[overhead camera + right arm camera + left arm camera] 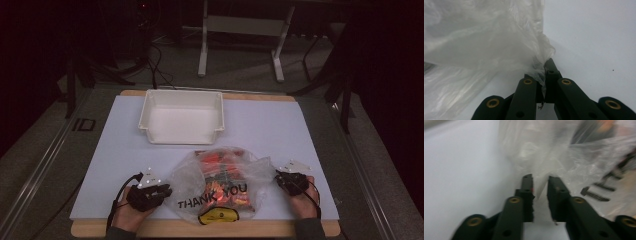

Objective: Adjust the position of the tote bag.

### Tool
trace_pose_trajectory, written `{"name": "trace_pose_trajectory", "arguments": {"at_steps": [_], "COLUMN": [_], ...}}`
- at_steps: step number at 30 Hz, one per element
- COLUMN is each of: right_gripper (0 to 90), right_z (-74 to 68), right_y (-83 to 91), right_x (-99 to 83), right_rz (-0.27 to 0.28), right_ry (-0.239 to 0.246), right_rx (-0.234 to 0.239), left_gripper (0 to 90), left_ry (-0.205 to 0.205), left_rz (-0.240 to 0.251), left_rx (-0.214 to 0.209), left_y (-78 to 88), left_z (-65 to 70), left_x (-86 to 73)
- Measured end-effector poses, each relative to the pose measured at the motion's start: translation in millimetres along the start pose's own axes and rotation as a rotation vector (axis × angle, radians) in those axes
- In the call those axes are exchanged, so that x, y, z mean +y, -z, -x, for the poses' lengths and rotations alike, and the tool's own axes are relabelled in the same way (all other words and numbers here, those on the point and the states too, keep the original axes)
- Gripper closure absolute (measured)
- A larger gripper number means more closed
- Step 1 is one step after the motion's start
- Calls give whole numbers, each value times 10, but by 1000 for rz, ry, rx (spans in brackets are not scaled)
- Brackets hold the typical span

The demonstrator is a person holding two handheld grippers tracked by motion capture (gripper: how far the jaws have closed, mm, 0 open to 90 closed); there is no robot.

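Observation:
A clear plastic bag (pixel 220 182) printed "THANK YOU" lies near the front of the white mat (pixel 280 125), with orange packets (pixel 220 162) inside it. My left gripper (pixel 167 190) sits at the bag's left edge. In the left gripper view its jaws (pixel 540 178) stand a little apart, with the crinkled bag (pixel 564 157) just ahead and nothing pinched. My right gripper (pixel 277 175) is at the bag's right side. In the right gripper view it (pixel 542 70) is shut on a gathered fold of the bag (pixel 474 42).
An empty white bin (pixel 150 107) stands at the back of the mat, left of centre. A yellow label (pixel 217 216) lies at the bag's front edge, near the wooden table's front lip. Dark floor and a white stand lie beyond the table.

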State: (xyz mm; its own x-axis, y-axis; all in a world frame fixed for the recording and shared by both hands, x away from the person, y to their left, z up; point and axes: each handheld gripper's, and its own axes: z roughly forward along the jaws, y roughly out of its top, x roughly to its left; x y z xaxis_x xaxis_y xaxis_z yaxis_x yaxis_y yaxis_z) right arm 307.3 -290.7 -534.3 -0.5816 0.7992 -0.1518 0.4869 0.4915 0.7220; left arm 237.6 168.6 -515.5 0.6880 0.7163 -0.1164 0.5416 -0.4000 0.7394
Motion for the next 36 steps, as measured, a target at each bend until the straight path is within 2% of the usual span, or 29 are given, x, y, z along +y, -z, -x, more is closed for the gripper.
{"name": "trace_pose_trajectory", "arguments": {"at_steps": [2, 3, 5, 9, 11, 14, 15, 18, 20, 21, 22, 23, 24, 26, 27, 28, 30, 31, 32, 36], "right_gripper": [891, 891, 891, 890, 890, 889, 889, 889, 889, 889, 889, 889, 889, 889, 889, 889, 889, 889, 889, 888], "right_z": [0, -1, -1, 1, 2, 3, 2, 3, 3, 3, 3, 4, 4, 6, 6, 6, 7, 7, 6, 7], "right_y": [0, 0, -1, -1, -1, -1, -1, -2, -2, -2, -2, -2, -2, -2, -2, -2, -2, -1, -1, -1], "right_x": [0, 1, -1, -6, -6, -6, -6, -5, -5, -5, -5, -6, -6, -8, -8, -10, -11, -12, -13, -16], "right_rz": [0, -1, 1, 5, 6, 6, 6, 5, 5, 5, 5, 5, 6, 7, 7, 8, 8, 9, 9, 12], "right_ry": [0, 1, 1, -2, -2, -3, -4, -5, -6, -6, -7, -7, -8, -7, -7, -9, -9, -11, -12, -13], "right_rx": [0, 0, 0, 1, 2, 3, 3, 3, 3, 3, 3, 4, 4, 5, 5, 6, 6, 7, 6, 5], "left_gripper": [697, 697, 632, 587, 585, 581, 581, 591, 595, 601, 606, 611, 616, 623, 629, 633, 643, 671, 686, 785], "left_ry": [-3, -13, -18, -8, -1, -6, -13, -48, -57, -85, -85, -106, -106, -144, -144, -161, -174, -207, -222, -264], "left_rz": [16, 44, 69, 125, 155, 174, 199, 230, 232, 235, 235, 242, 242, 241, 241, 242, 238, 225, 215, 149], "left_rx": [-8, -20, -25, -28, -31, -26, -23, -39, -43, -48, -48, -63, -63, -82, -82, -98, -109, -121, -124, -133], "left_y": [24, 71, 107, 218, 278, 337, 389, 451, 451, 439, 439, 411, 411, 347, 347, 295, 266, 192, 144, -86], "left_z": [3, 5, 4, -21, -32, -31, -18, 45, 70, 121, 121, 178, 178, 277, 277, 358, 397, 475, 507, 622], "left_x": [21, 66, 98, 167, 196, 235, 282, 430, 480, 588, 588, 699, 699, 863, 863, 964, 1012, 1099, 1138, 1242]}}
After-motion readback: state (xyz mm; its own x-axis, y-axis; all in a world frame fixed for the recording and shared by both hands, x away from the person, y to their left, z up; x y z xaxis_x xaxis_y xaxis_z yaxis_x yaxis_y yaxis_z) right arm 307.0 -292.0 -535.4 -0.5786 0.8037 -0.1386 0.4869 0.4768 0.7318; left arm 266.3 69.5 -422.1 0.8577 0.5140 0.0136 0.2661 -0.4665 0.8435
